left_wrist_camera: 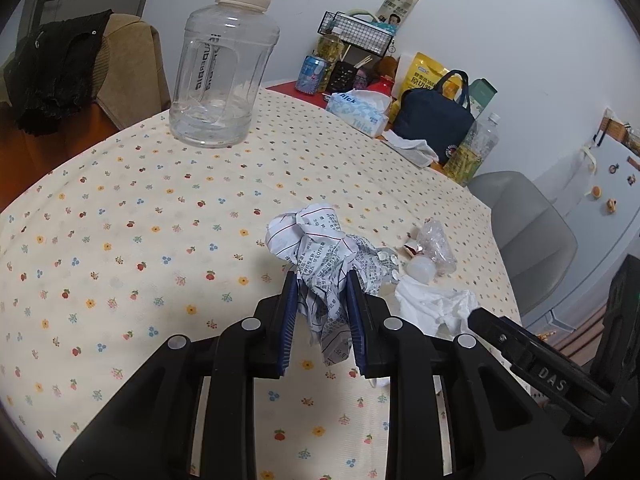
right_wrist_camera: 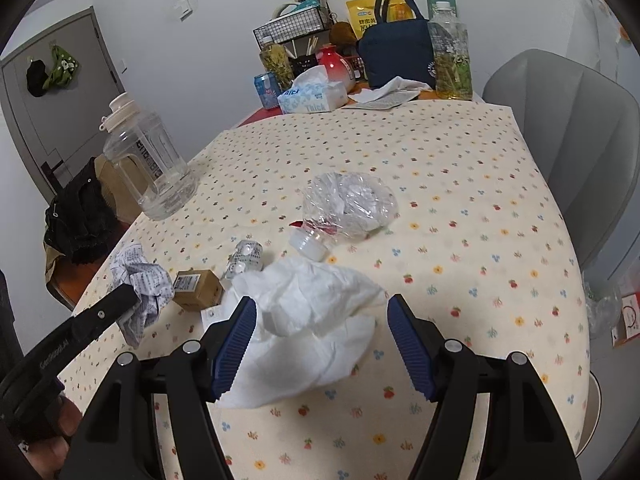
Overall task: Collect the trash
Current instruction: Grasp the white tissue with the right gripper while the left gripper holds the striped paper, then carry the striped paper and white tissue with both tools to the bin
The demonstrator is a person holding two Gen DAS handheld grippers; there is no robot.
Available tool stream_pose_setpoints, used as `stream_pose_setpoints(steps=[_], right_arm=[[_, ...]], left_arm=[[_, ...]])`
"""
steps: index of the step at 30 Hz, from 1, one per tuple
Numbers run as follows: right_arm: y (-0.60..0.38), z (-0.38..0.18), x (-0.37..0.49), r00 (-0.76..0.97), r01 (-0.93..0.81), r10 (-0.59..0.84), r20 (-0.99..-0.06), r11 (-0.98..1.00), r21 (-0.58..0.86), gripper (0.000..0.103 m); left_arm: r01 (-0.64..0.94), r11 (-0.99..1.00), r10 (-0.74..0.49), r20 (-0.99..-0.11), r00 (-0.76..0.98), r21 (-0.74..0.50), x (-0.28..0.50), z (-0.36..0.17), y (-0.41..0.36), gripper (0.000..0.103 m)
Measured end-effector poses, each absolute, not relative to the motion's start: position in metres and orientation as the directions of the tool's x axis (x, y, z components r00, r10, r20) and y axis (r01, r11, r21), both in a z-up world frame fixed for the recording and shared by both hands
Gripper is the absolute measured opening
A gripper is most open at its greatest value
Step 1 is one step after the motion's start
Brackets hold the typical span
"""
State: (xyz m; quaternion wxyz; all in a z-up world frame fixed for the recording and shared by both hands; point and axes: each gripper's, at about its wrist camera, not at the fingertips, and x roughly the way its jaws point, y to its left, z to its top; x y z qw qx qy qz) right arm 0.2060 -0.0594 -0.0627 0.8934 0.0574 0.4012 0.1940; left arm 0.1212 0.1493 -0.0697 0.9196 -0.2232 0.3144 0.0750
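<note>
My left gripper is shut on a crumpled printed paper, which also shows in the right wrist view. My right gripper is open around a crumpled white tissue, its jaws on either side of it; the tissue also shows in the left wrist view. A crushed clear plastic bottle with a white cap lies beyond the tissue. A small brown box and a small crumpled foil wrapper lie between paper and tissue.
A floral tablecloth covers the table. A large clear water jug stands at the far left. A tissue box, navy bag, bottles and a wire basket crowd the far end. A grey chair stands at the right.
</note>
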Motion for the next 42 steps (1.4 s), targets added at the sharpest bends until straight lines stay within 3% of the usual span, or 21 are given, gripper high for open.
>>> stream_pose_setpoints(steps=[2, 5, 6, 8, 10, 28, 42], right_arm=[[-0.053, -0.066, 0.211, 0.587, -0.311, 0.396, -0.706, 0.916, 0.255, 0.064], [-0.043, -0.076, 0.215, 0.554, -0.34, 0.4, -0.731, 0.909, 0.24, 0.046], [-0.041, -0.078, 0.215, 0.544, -0.348, 0.406, -0.734, 0.906, 0.243, 0.032], [-0.039, -0.08, 0.215, 0.533, -0.357, 0.419, -0.735, 0.899, 0.253, 0.017], [-0.04, -0.077, 0.214, 0.541, -0.363, 0.425, -0.726, 0.896, 0.255, 0.01], [-0.118, -0.027, 0.179, 0.614, -0.34, 0.516, -0.597, 0.856, 0.389, 0.008], [-0.239, -0.034, 0.144, 0.713, -0.163, 0.408, -0.57, 0.887, 0.432, 0.008]], left_arm=[[-0.28, 0.888, -0.002, -0.612, 0.791, -0.364, 0.12, -0.07, 0.15, 0.024], [-0.282, 0.888, 0.0, -0.614, 0.789, -0.363, 0.119, -0.07, 0.152, 0.024], [-0.282, 0.888, 0.0, -0.615, 0.789, -0.362, 0.119, -0.07, 0.152, 0.024], [-0.28, 0.891, 0.0, -0.616, 0.788, -0.358, 0.119, -0.07, 0.151, 0.024], [-0.274, 0.893, -0.005, -0.616, 0.788, -0.357, 0.119, -0.07, 0.149, 0.024], [-0.144, 0.933, -0.076, -0.573, 0.816, -0.329, 0.122, -0.041, 0.089, 0.024], [0.049, 0.96, -0.205, -0.573, 0.793, -0.275, 0.137, -0.03, -0.004, 0.024]])
